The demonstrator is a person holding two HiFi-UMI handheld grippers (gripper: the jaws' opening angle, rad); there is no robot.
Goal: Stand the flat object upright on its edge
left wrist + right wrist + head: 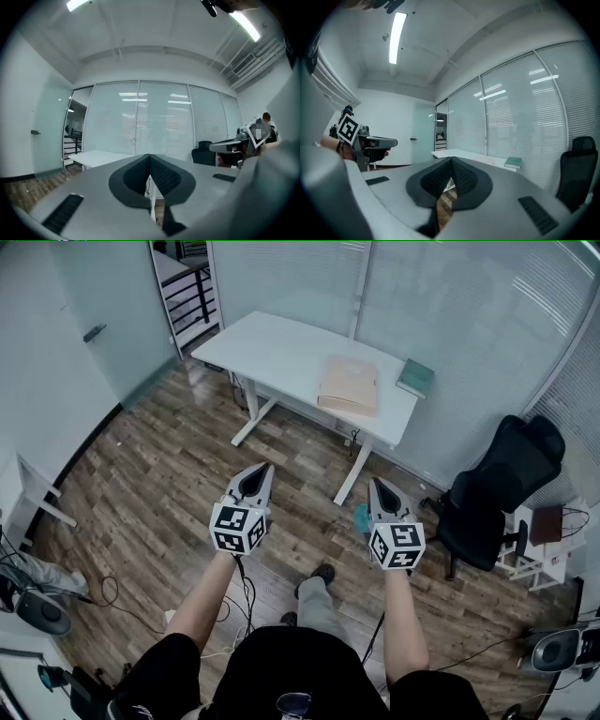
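Observation:
A white table [272,352] stands across the room. On it lie a flat tan folder-like object [348,385] and a green book [414,377] near the right end; the book [513,162] and table [454,153] also show in the right gripper view. My left gripper [260,471] and right gripper [377,486] are held side by side in mid-air, well short of the table, both shut and empty. The left gripper view shows its tips [150,156] meeting, with the table [101,157] beyond. The right gripper's tips [451,161] also meet.
A black office chair [497,491] stands right of the table. A glass wall runs behind it, with a stair rail [192,292] at the far left. Wood floor [159,484] lies between me and the table. Cables and speakers [37,610] sit on the floor at both sides.

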